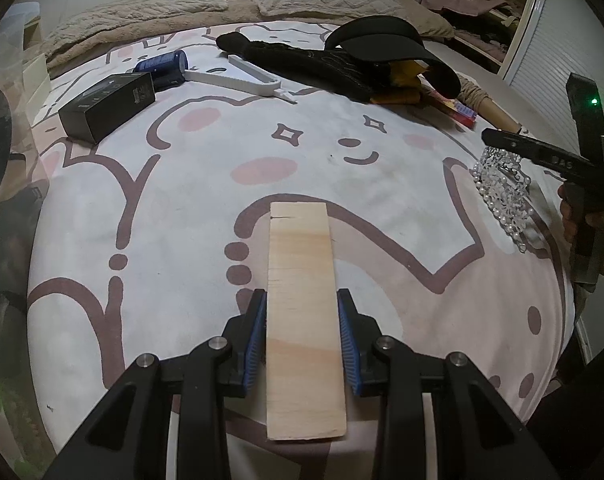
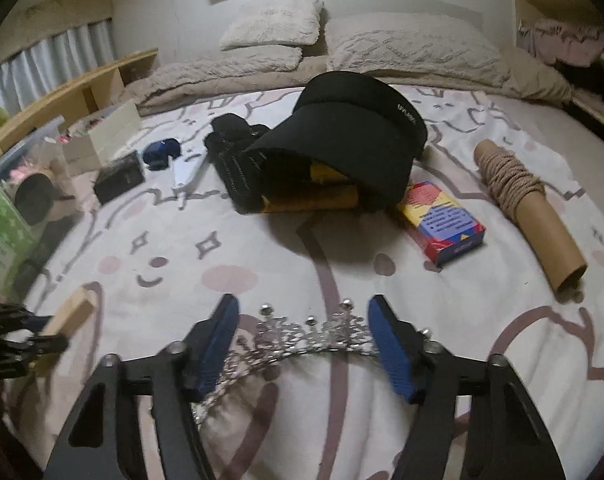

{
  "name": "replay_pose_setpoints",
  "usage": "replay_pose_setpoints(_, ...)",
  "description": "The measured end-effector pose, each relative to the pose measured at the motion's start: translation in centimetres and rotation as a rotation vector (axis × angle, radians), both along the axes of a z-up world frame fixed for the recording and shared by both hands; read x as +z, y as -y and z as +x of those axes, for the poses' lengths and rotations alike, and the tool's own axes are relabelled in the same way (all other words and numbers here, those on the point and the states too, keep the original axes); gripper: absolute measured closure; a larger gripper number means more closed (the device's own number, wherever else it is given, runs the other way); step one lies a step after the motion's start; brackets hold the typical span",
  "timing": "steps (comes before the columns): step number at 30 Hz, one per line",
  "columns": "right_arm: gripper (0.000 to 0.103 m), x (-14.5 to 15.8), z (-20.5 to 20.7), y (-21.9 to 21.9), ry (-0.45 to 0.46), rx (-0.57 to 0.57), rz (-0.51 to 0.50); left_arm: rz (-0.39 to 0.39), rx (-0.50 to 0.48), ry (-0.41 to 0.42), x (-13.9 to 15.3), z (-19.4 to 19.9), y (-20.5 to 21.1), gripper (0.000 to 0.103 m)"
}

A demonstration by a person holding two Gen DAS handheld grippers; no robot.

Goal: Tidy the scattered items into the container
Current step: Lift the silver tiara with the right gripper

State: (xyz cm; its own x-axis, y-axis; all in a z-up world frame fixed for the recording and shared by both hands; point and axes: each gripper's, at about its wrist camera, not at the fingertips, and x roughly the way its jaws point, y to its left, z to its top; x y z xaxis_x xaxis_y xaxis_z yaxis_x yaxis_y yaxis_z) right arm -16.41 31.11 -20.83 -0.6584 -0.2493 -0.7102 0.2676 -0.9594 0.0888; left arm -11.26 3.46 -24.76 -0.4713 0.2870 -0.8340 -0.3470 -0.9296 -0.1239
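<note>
Keeping left claw (image 1: 302, 336) pinching plank (image 1: 302, 312) level; centring spread right claw (image 2: 303, 344) around tiara (image 2: 302, 330) before closing.

We see a bed covered by a white blanket with brown-and-pink cartoon print (image 2: 262, 248). Our landmark is the black sun visor (image 2: 361, 128) near the middle. Left of it lie a black knit glove (image 2: 230, 152), a white plastic tool (image 1: 246, 76), a blue can (image 1: 162, 64) and a black box (image 1: 106, 104). Right of it lie a colourful carton (image 2: 441, 220) and a rope-wrapped cardboard tube (image 2: 525, 200). Nearer us sits a pearl tiara (image 2: 302, 332).
</note>
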Motion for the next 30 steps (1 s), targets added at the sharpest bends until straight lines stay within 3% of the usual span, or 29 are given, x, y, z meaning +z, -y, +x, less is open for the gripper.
replay_pose_setpoints(5,0.052,0.2,0.2,-0.1,-0.017,0.010,0.008,0.011,0.001,0.001,0.0,0.0,0.1,0.069)
replay_pose_setpoints(12,0.052,0.8,0.8,0.9,-0.046,0.036,0.047,0.014,-0.003,-0.017,0.5,-0.2,-0.2,0.070)
replay_pose_setpoints(30,0.052,2.6,1.8,0.6,-0.074,0.059,-0.039,0.050,0.004,-0.056,2.4,0.0,-0.7,0.070)
